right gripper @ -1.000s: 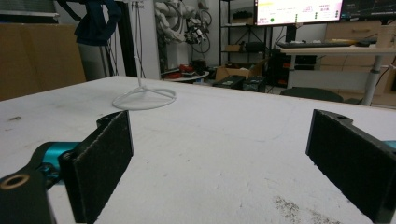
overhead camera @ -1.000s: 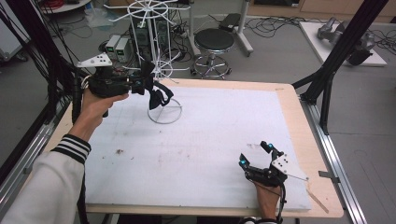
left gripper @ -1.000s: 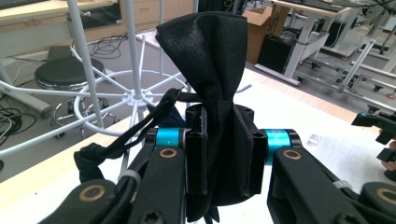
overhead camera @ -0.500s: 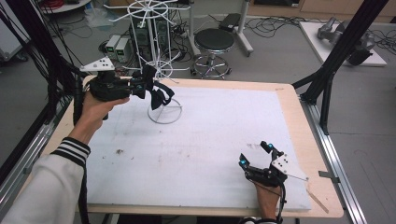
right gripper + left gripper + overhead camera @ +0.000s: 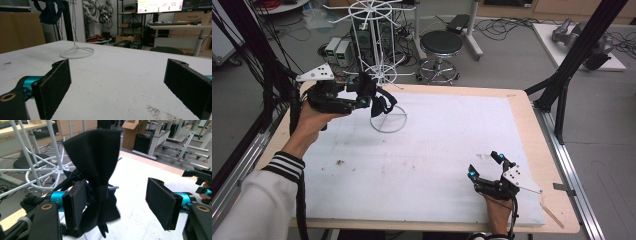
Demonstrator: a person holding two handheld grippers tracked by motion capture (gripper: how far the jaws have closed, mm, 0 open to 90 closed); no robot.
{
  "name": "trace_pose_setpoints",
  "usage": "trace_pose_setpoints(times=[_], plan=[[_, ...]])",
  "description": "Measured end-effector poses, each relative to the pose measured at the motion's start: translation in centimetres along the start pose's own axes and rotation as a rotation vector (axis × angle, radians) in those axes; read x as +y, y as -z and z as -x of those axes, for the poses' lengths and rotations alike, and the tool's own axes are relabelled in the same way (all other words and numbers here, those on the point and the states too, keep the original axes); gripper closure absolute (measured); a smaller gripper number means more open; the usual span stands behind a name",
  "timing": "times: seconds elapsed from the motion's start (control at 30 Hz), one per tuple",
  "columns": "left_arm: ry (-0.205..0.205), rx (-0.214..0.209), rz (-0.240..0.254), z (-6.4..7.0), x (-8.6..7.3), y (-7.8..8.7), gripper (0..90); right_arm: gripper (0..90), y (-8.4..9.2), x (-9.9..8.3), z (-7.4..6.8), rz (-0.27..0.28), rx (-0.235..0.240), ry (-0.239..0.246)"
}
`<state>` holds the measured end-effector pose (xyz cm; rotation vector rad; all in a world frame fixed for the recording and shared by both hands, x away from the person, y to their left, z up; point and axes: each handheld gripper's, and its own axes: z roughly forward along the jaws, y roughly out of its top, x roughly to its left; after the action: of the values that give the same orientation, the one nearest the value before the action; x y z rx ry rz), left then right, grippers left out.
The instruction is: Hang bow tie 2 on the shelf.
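The left gripper (image 5: 371,97) is held raised beside the white wire rack (image 5: 379,60) at the table's far left corner. Its jaws have just been opening and are now parted; the black cloth (image 5: 97,170) is draped on a rack arm between them, against the left pad (image 5: 76,205) and apart from the right. The right gripper (image 5: 487,167) is rested near the front edge of the white mat (image 5: 437,140), jaws spread wide with nothing between. A broad bare stretch of mat is left between the two.
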<state>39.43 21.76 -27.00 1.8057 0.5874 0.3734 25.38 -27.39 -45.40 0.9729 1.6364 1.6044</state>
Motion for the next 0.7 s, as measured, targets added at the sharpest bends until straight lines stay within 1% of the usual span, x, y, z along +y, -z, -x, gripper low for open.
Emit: trace_pose_setpoints(times=[0.07, 0.17, 0.27, 0.3, 0.33, 0.4, 0.53, 0.6, 0.7], plan=[[-0.016, 0.000, -0.022, 0.2, 0.0, -0.1, 31.2, 6.7, 0.0, 0.0, 0.0, -0.002, 0.000, -0.004], [-0.024, -0.002, -0.047, 0.6, 0.0, -0.2, 29.1, 6.7, 0.0, 0.0, 0.0, 0.001, 0.000, -0.001], [-0.028, -0.005, -0.065, 0.9, 0.1, -0.2, 27.6, 6.7, 0.0, 0.0, 0.0, 0.000, 0.001, 0.000], [-0.024, -0.004, -0.069, 1.0, 0.1, -0.2, 26.8, 6.7, 0.0, 0.0, 0.0, 0.000, 0.001, -0.001], [-0.029, -0.005, -0.085, 1.1, 0.1, -0.2, 26.4, 6.7, 0.0, 0.0, 0.0, 0.000, 0.001, -0.001], [-0.026, -0.001, -0.104, 1.2, 0.1, -0.1, 24.4, 6.7, 0.0, 0.0, 0.0, -0.002, 0.002, -0.005], [-0.036, 0.000, -0.122, 1.4, 0.1, 0.2, 22.1, 6.7, 0.0, 0.0, 0.0, -0.001, 0.001, -0.002], [-0.031, -0.001, -0.124, 1.5, 0.1, 0.3, 20.8, 6.7, 0.0, 0.0, 0.0, 0.000, 0.002, 0.000], [-0.037, -0.009, -0.125, 1.6, -0.1, 0.5, 20.5, 6.7, 0.0, 0.0, 0.0, 0.001, 0.003, 0.000]])
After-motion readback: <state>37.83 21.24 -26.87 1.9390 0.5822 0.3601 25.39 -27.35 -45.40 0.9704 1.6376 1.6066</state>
